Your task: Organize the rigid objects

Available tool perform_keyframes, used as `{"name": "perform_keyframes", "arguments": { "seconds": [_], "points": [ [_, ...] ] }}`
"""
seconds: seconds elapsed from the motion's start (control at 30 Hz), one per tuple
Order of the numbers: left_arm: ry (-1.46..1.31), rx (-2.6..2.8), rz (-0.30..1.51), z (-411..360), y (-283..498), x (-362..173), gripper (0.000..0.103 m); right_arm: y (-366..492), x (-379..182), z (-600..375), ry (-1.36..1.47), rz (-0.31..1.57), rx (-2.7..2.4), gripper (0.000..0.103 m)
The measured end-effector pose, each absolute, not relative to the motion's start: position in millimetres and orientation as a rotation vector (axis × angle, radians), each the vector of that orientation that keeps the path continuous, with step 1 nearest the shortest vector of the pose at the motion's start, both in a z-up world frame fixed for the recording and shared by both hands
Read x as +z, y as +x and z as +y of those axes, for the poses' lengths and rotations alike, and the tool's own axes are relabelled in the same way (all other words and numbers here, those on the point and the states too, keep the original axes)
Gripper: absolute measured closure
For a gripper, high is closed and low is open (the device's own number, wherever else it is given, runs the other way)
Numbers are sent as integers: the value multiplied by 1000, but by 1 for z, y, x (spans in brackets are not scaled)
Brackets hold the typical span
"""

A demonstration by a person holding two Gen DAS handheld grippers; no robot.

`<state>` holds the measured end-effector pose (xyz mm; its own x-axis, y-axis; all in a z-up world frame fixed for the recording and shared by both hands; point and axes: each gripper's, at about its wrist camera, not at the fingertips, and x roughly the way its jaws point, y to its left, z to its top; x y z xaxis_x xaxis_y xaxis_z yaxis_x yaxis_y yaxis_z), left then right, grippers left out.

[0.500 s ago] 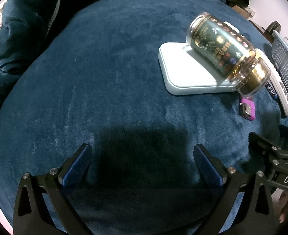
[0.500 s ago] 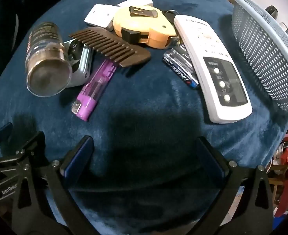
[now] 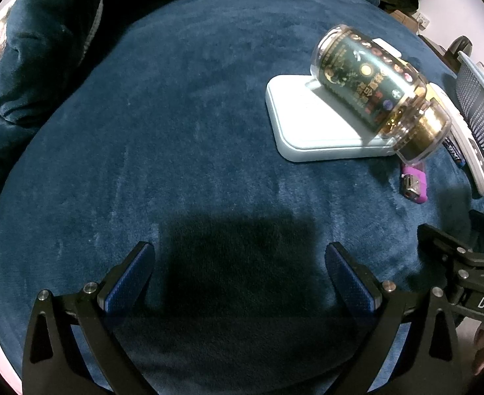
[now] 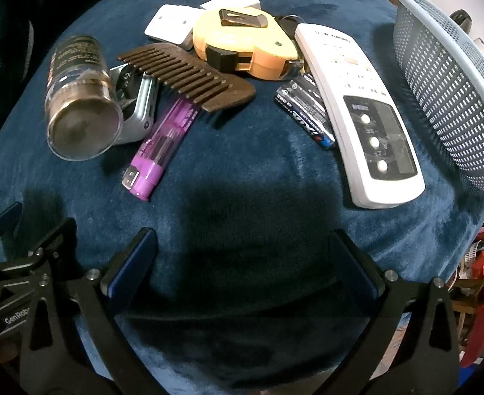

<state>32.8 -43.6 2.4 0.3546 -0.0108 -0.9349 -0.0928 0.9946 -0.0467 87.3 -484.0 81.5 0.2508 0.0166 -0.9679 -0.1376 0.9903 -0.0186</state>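
A pile of small items lies on a dark blue plush cover (image 4: 242,171). In the right wrist view: a clear jar (image 4: 80,98) on its side, a brown comb (image 4: 189,75), a purple lighter (image 4: 159,151), an orange tape measure (image 4: 242,46), batteries (image 4: 304,112) and a white remote (image 4: 357,112). My right gripper (image 4: 242,256) hovers open over bare cover in front of them. In the left wrist view the jar (image 3: 376,89) leans on a pale flat case (image 3: 320,128), with the lighter (image 3: 414,184) beside it. My left gripper (image 3: 238,273) stands open, well short of them.
A pale blue perforated basket (image 4: 445,79) sits at the right edge of the cover, also seen as the basket (image 3: 478,108) at the far right of the left wrist view. White flat boxes (image 4: 172,26) lie behind the comb. Rumpled blue fabric (image 3: 28,75) rises at left.
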Motion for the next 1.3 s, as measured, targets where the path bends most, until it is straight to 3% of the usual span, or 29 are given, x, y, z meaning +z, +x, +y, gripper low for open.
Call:
{"name": "perform_keyframes", "arguments": {
  "seconds": [0.47,0.77,1.17,1.23,1.3],
  "points": [
    [-132,38,1180,-48,44,57,1,111,129,-492,-115,1397,105,0],
    [-162,-15,1146,-68,79,100,1,152,187,-523,-97,1306,158,0],
    [-167,-30,1241,-95,122,87,1,163,190,-550,59,1279,121,0],
    [-171,-30,1273,-100,129,78,7,162,189,-552,80,1280,135,0],
    [-195,-50,1294,-101,130,71,30,160,189,-555,105,1268,156,0]
  ]
}}
